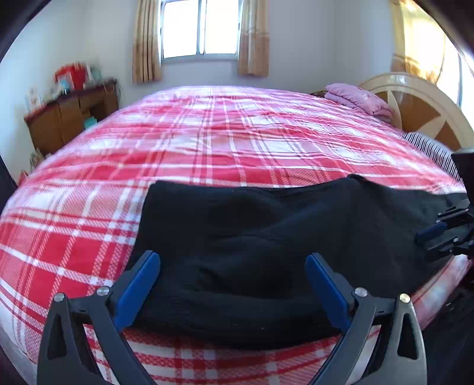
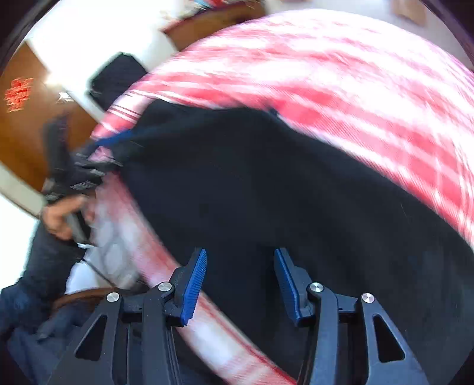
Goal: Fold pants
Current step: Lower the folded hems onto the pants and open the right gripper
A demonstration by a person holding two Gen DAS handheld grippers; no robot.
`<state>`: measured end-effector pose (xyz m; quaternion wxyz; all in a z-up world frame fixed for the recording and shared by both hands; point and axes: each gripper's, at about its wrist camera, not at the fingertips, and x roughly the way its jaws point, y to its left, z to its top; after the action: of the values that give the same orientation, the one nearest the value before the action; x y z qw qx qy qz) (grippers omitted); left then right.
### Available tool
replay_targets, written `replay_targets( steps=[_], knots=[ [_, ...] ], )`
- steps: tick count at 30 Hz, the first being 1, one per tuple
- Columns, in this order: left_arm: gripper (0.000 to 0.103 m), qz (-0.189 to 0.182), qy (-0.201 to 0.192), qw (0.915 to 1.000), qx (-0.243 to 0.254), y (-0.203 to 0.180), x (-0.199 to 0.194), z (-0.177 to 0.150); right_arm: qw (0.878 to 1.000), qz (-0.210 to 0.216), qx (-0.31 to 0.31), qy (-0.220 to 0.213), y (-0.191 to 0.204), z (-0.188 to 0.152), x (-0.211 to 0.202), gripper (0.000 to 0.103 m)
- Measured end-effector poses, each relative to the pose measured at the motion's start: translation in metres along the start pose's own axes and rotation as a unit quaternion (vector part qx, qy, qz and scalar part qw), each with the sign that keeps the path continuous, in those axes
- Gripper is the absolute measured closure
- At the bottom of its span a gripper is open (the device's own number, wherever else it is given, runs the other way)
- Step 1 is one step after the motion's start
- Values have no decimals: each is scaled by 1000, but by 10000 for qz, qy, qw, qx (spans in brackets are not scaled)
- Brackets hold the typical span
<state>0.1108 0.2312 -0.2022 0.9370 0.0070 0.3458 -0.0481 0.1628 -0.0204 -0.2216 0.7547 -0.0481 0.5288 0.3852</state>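
Pants (image 1: 266,237) lie bunched along the near edge of the plaid bed (image 1: 207,133). My left gripper (image 1: 234,281) gapes wide, empty; my right gripper (image 2: 240,275) is half open above the cloth, holding nothing. Grabbing one layer would drag the heap crooked or off the edge. No containers are visible.

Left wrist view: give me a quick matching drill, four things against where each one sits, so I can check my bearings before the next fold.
Things:
1. pants
2. pillow
3. cabinet
4. window

Places:
A. far wall, between the curtains
B. left of the bed, against the wall
C. near edge of the bed, ahead of the open left gripper
D. far right corner of the bed, by the headboard

Pairs: 1-C, 2-D, 3-B, 4-A
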Motion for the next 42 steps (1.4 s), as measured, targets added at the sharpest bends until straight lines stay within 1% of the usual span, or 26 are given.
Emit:
replay_targets(
  steps=[1, 2, 4, 5, 7, 9, 11, 13, 15, 17, 19, 20, 23, 25, 28, 29, 31, 32, 34, 37, 39, 42],
  knots=[
    [0, 92, 36, 9999, 123, -5, 2, 0, 9997, 137, 6, -201, -3, -5, -3, 53],
    [0, 162, 35, 9997, 161, -7, 2, 1, 9994, 203, 56, -288, -6, -8, -5, 53],
    [0, 290, 46, 9994, 156, -11, 2, 4, 9991, 208, 178, -316, -7, -8, -12, 53],
    [0, 263, 40, 9996, 136, -15, 0, 9, 9989, 158, 264, -363, -9, -8, -18, 53],
    [0, 173, -118, 9997, 128, -25, -8, 18, 9979, -82, 296, -566, -14, -13, -33, 53],
    [0, 72, -229, 9994, 241, -39, -14, 26, 9950, -371, 340, -863, -26, -18, -56, 53],
    [0, -26, -285, 9984, 482, -60, -17, 35, 9903, -567, 612, -1113, -45, -26, -83, 53],
    [0, -163, -285, 9970, 698, -79, -16, 40, 9822, -792, 978, -1398, -68, -40, -118, 53],
    [0, -348, -249, 9955, 842, -98, -13, 45, 9699, -1134, 1340, -1686, -94, -58, -155, 53],
    [0, -612, -182, 9939, 896, -117, -7, 50, 9535, -1630, 1673, -1902, -116, -78, -188, 53],
    [0, -754, -118, 9926, 945, -136, 1, 55, 9349, -2128, 1993, -2024, -138, -98, -217, 52],
    [0, -812, -108, 9918, 982, -146, 4, 57, 9252, -2332, 2159, -2075, -151, -110, -232, 53],
    [0, -974, -103, 9893, 1084, -175, 9, 62, 8880, -2856, 2749, -2330, -186, -150, -274, 53],
    [0, -1086, -92, 9882, 1073, -190, 13, 66, 8700, -2972, 3073, -2456, -207, -174, -295, 53],
    [0, -1197, -32, 9886, 912, -203, 20, 70, 8491, -3093, 3481, -2493, -237, -204, -319, 53],
    [0, -1232, -24, 9889, 832, -205, 21, 70, 8467, -3092, 3559, -2465, -244, -210, -324, 53],
    [0, -1353, 102, 9879, 758, -210, 26, 67, 8489, -2973, 3671, -2370, -261, -226, -334, 53],
    [0, -1326, 129, 9879, 799, -212, 28, 64, 8502, -2888, 3721, -2353, -267, -233, -338, 53],
    [0, -1141, 161, 9894, 887, -214, 32, 59, 8475, -2789, 3842, -2372, -278, -246, -344, 53],
    [0, -993, 295, 9904, 911, -211, 41, 53, 8484, -2625, 3965, -2325, -288, -257, -343, 53],
    [0, -926, 357, 9912, 879, -207, 46, 50, 8546, -2451, 3963, -2292, -293, -260, -340, 53],
    [0, -936, 505, 9911, 803, -204, 54, 44, 8644, -2282, 3914, -2181, -294, -259, -331, 53]
  ],
)
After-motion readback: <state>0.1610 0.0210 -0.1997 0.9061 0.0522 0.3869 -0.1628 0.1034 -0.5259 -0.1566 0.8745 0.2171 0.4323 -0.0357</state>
